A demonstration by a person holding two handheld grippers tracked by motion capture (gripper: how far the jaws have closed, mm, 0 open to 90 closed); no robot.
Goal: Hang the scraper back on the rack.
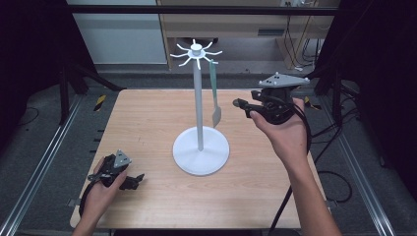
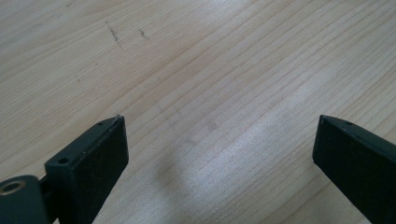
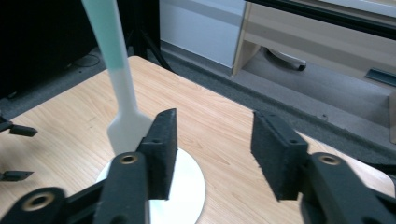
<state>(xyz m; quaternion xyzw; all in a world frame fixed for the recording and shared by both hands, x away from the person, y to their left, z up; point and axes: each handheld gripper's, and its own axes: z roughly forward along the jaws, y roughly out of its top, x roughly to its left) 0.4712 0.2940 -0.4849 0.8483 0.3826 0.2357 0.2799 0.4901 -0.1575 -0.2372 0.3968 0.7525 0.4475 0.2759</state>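
Stand: a white hook stand (image 1: 198, 105) rises from a round base (image 1: 200, 150) near the middle of the wooden table (image 1: 147, 123), with a crown of small hooks at the top.
Spatula: a slim spatula (image 1: 215, 93), green handle and pale blade, hangs from a hook on the stand's right side, blade down, clear of the base below it.
Right gripper: the right gripper (image 1: 242, 104) is held up in the air just to the right of the spatula's blade, jaws parted and empty; in the right gripper view the blade (image 3: 125, 126) sits just left of the left jaw, not between the two.
Left gripper: the left gripper (image 1: 138, 178) rests low near the table's front left corner, jaws spread wide over bare wood, holding nothing.
Likely step: reaching for the hanging spatula, I'd say.
Risk: the spatula hangs freely, so a jaw nudging the blade could set it swinging or knock it off the hook.
Risk: pulling sideways rather than lifting could tip the tall stand, since nothing steadies its base.
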